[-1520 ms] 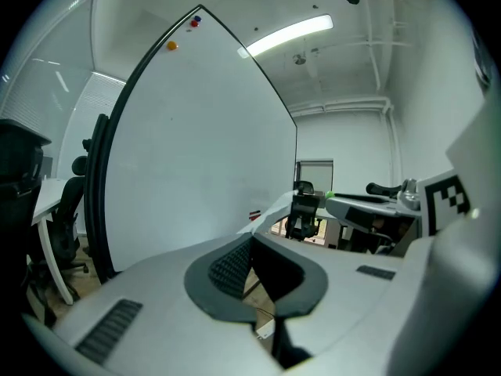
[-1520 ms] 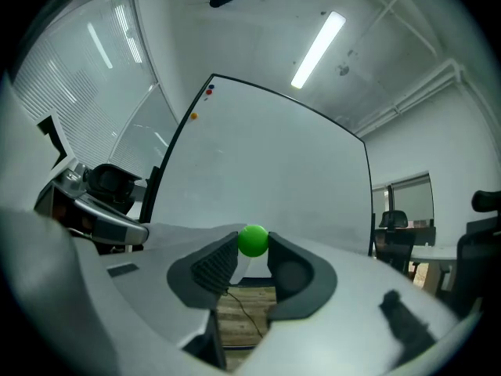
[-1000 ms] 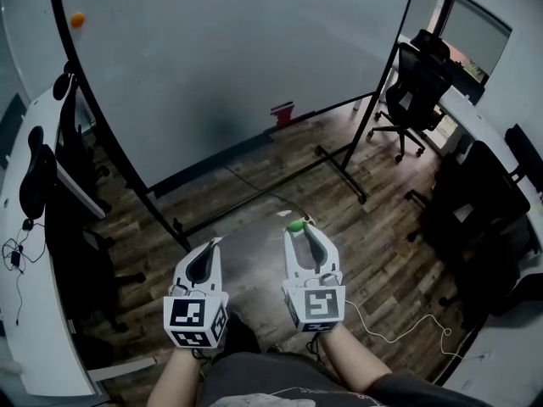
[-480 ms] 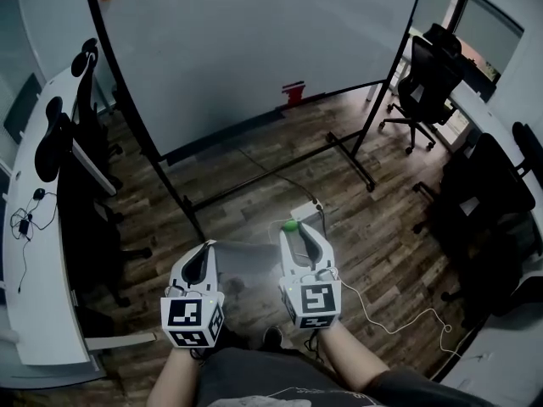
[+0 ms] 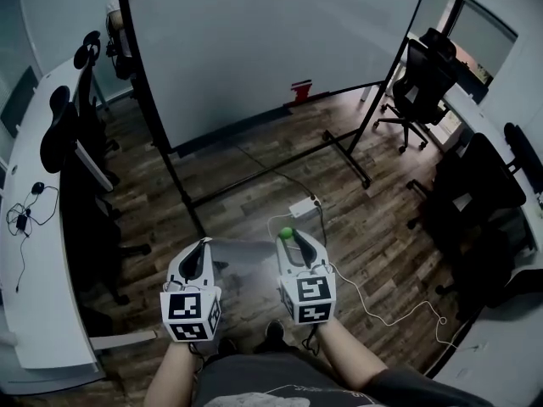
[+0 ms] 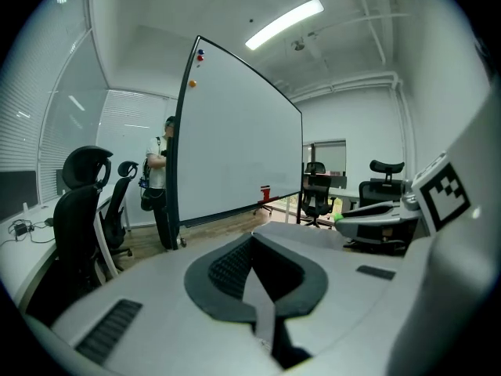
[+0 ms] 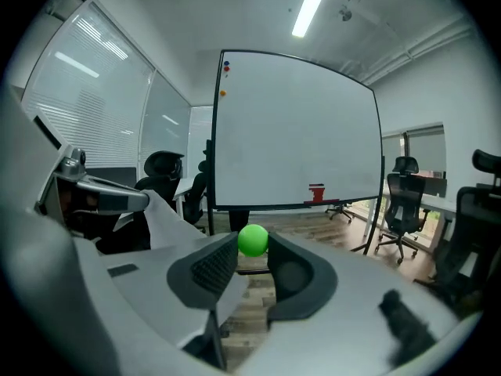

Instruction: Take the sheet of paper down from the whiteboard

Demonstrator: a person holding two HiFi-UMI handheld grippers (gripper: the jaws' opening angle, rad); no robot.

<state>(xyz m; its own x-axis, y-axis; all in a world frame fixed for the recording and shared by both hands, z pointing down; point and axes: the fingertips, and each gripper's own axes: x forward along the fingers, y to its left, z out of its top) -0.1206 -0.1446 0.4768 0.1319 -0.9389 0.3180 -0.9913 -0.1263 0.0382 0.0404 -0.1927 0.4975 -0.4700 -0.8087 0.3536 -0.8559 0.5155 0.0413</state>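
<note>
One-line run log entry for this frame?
left hand-held gripper: shut on sheet of paper | right hand-held gripper: shut on green ball | sheet of paper: off whiteboard, between both grippers

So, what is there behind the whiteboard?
A person stands behind the whiteboard at its left edge, with part of the body covered by the frame and board. Anything else behind the board is covered and cannot be seen.

Power strip [image 5: 302, 207] on wood floor [image 5: 254, 176] just ahead of right gripper [image 5: 291, 237]; black office chair [image 5: 424, 79] beyond, to its right; desk [image 5: 38, 295] left of left gripper [image 5: 202, 248].
</note>
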